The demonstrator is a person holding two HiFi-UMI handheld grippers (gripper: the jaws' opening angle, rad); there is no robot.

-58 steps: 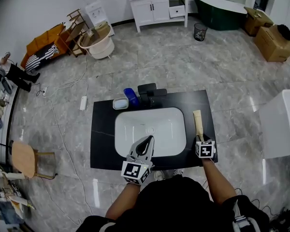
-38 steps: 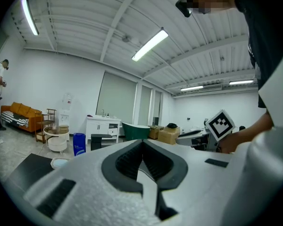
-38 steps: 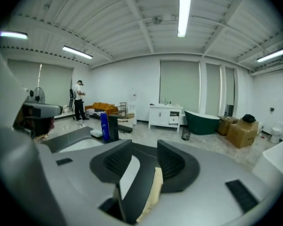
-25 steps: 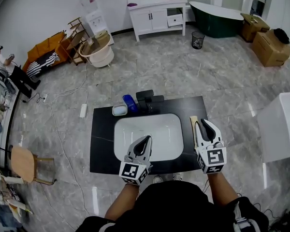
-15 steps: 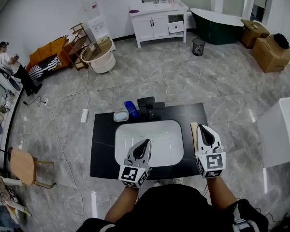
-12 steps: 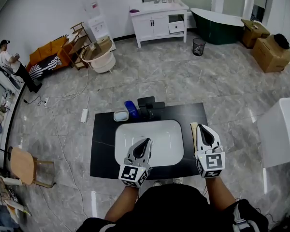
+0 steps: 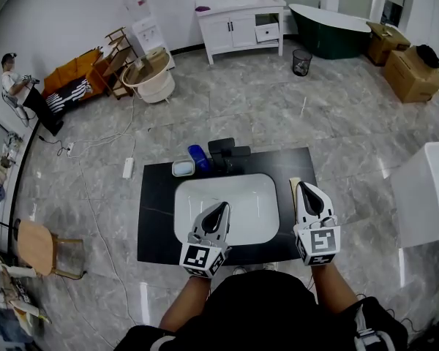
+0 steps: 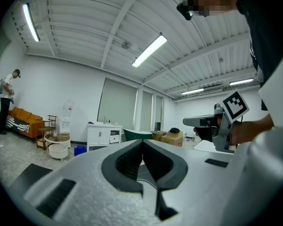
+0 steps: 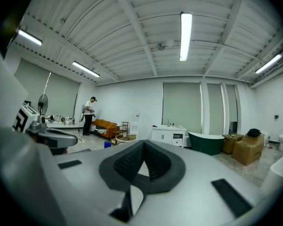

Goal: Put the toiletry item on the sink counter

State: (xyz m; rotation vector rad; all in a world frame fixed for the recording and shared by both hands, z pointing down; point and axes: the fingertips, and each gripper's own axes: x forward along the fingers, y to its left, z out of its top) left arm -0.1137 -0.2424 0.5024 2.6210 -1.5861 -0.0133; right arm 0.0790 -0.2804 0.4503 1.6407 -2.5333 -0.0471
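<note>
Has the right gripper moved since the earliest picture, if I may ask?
Yes. The right gripper has risen from the near end of the tan tube and now hangs level over it, right of the white basin, shut and empty.

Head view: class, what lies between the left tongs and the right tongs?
In the head view, the white basin and a strip of black counter lie between the left tongs and the right tongs.

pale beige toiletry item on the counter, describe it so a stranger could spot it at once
Start at the black counter with the white basin sunk in it. On the black strip right of the basin lies a long pale beige toiletry item, partly hidden by the right gripper. All other counter items stand behind the basin.
</note>
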